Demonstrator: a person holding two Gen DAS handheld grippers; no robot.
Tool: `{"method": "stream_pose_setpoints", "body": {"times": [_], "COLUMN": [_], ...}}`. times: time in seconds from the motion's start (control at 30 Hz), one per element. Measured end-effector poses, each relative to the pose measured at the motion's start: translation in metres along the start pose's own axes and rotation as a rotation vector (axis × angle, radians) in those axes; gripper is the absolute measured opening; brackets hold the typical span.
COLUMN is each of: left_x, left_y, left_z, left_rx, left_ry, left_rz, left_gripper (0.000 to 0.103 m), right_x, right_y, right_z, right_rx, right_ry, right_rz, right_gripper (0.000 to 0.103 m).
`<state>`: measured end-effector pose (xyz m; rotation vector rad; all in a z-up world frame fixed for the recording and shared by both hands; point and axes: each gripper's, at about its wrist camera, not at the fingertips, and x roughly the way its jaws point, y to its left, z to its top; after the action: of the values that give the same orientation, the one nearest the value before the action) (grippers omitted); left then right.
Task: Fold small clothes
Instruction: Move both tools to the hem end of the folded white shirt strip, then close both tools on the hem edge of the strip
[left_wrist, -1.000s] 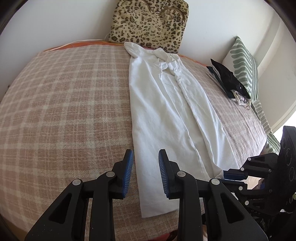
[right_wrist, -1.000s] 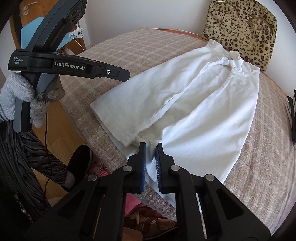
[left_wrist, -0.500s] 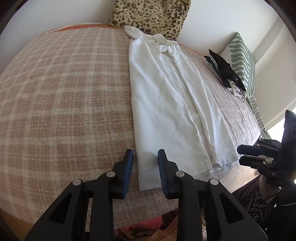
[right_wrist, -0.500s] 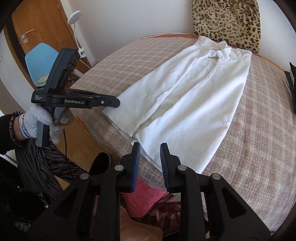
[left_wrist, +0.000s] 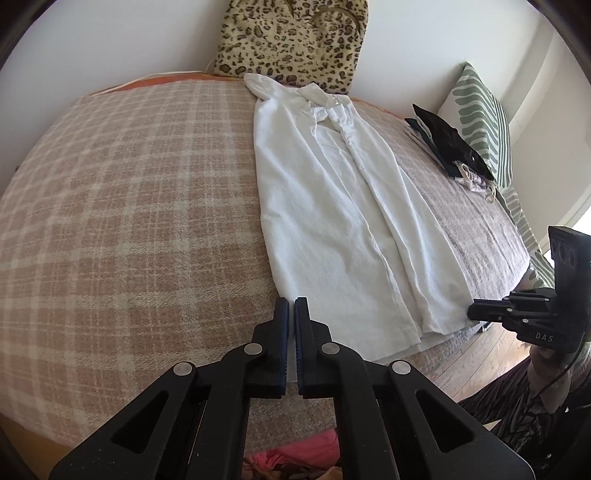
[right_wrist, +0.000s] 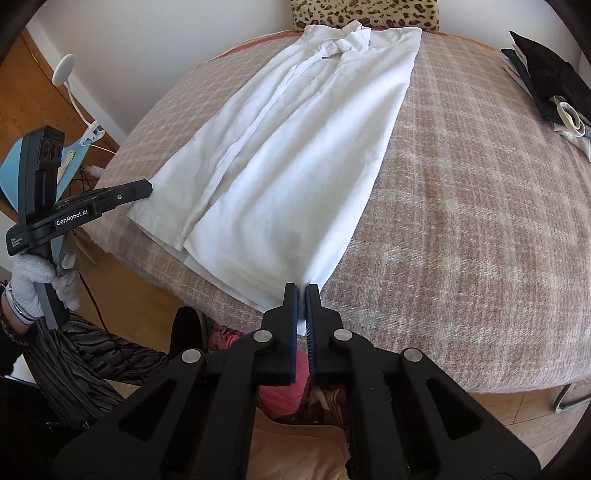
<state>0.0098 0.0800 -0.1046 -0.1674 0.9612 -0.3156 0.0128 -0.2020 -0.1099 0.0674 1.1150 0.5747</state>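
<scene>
My left tongs (left_wrist: 290, 308), at lower centre of the left wrist view, are closed on the near hem corner of the white shirt (left_wrist: 343, 206), with white cloth visible between the blue pads. My right tongs (right_wrist: 301, 295), at lower centre of the right wrist view, are likewise clamped on the opposite hem corner. The shirt lies flat and buttoned on the plaid blanket (left_wrist: 122, 206) covering the bed, collar toward the leopard-print cushion (left_wrist: 291, 40) at the top of the frame. Dark folded garments (left_wrist: 448, 144) rest at upper right, beside a green-patterned pillow (left_wrist: 480, 118). My gloved left hand (right_wrist: 37, 280) appears at lower left of the right wrist view.
</scene>
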Motion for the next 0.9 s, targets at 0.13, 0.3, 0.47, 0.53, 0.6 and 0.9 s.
{"method": "stream_pose_setpoints", "body": {"times": [0.13,0.3,0.47,0.53,0.6,0.9], "left_x": [0.002,0.002,-0.002,-0.001,0.001,0.003], "left_y": [0.002,0.010,0.020,0.022,0.023,0.014], "left_z": [-0.003,-0.004,-0.003,-0.005,-0.010,-0.017], "left_rx": [0.018,-0.042,-0.098,-0.103,-0.111,-0.074], "left_ry": [0.004,0.016,0.022,0.040,0.063,0.085], "left_rz": [0.033,-0.019,-0.039,-0.049,-0.062,-0.083], "left_gripper": [0.001,0.002,0.031,0.031,0.031,0.028], "right_x": [-0.007,-0.001,-0.007,-0.006,-0.003,0.004], "right_y": [-0.006,-0.024,-0.032,-0.035,-0.036,-0.041], "right_z": [-0.005,-0.006,-0.011,-0.012,-0.012,-0.013], "right_rx": [0.021,0.109,0.113,0.118,0.128,0.166], "right_ry": [-0.011,0.018,0.000,0.005,0.014,0.007], "right_rz": [0.011,0.094,0.121,0.145,0.170,0.232], "right_gripper": [0.005,0.007,0.031,0.031,0.031,0.031]}}
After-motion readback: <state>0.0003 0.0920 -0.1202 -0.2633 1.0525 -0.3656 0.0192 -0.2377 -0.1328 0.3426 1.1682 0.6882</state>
